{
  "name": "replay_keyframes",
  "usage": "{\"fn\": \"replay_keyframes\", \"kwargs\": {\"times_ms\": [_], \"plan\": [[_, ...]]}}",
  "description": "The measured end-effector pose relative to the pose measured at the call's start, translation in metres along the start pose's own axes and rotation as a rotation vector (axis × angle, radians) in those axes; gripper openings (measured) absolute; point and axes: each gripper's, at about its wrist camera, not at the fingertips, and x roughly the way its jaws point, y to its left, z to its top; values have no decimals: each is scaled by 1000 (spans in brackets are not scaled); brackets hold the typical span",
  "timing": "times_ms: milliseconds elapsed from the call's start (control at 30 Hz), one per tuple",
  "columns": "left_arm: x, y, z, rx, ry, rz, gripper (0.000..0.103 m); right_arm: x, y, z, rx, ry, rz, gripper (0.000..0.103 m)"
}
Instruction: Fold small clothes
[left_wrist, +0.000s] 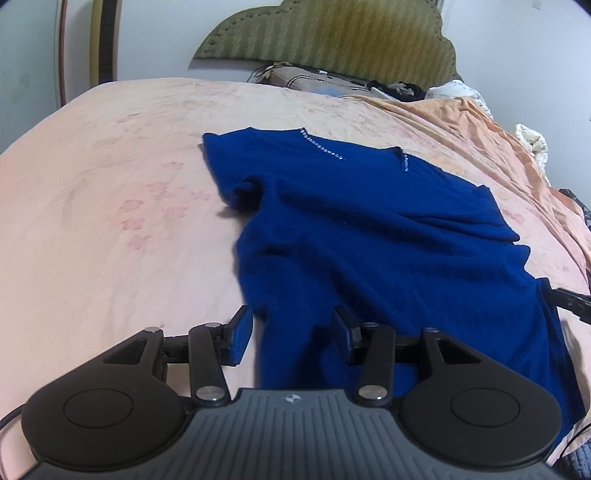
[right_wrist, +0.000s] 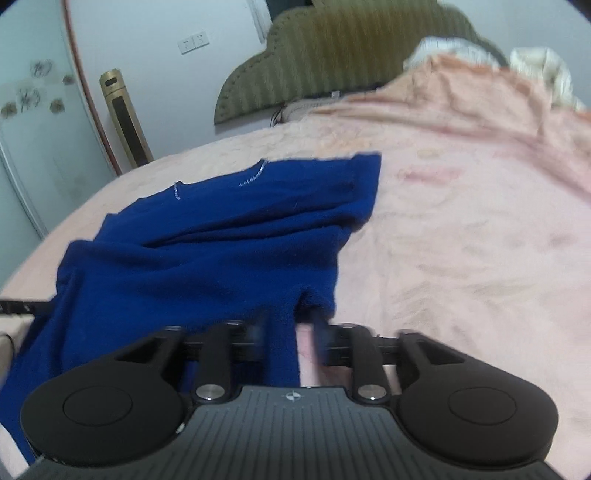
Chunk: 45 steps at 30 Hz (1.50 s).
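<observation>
While both grippers' fingers gape, sweater (left_wrist: 369, 229) (neckline toward headboard (left_wrist: 332, 33)) lies lengthwise.

- No readable words, numbers or brand names in either view.
- Left wrist view: small pale four-point emblem, no letters, on the ribbed grey housing of the left gripper (left_wrist: 291, 341), lower centre of frame.
- Right wrist view: same emblem on the right gripper (right_wrist: 288, 338) housing, lower centre.
- Right wrist view: wall switch plate (right_wrist: 192, 42), upper left, unmarked as far as can be told.
- Blue top (left_wrist: 369, 229): bead trim at the neckline only, no print.
</observation>
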Motion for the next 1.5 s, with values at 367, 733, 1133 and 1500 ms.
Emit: {"fn": "replay_keyframes", "kwargs": {"times_ms": [367, 733, 1133, 1500], "plan": [[-14, -9, -5, 25, -11, 13, 62, -60, 0, -28, 88, -111, 39, 48], [-20, -16, -8, 54, -14, 14, 67, -77, -6, -33, 209, -159, 110, 48], [-23, -24, -7, 66, -24, 34, 69, -90, 45, -35, -129, -243, -60, 62], [-24, -36, -4, 30, -27, -95, 69, -82, 62, -27, -219, -245, -137, 81]]}}
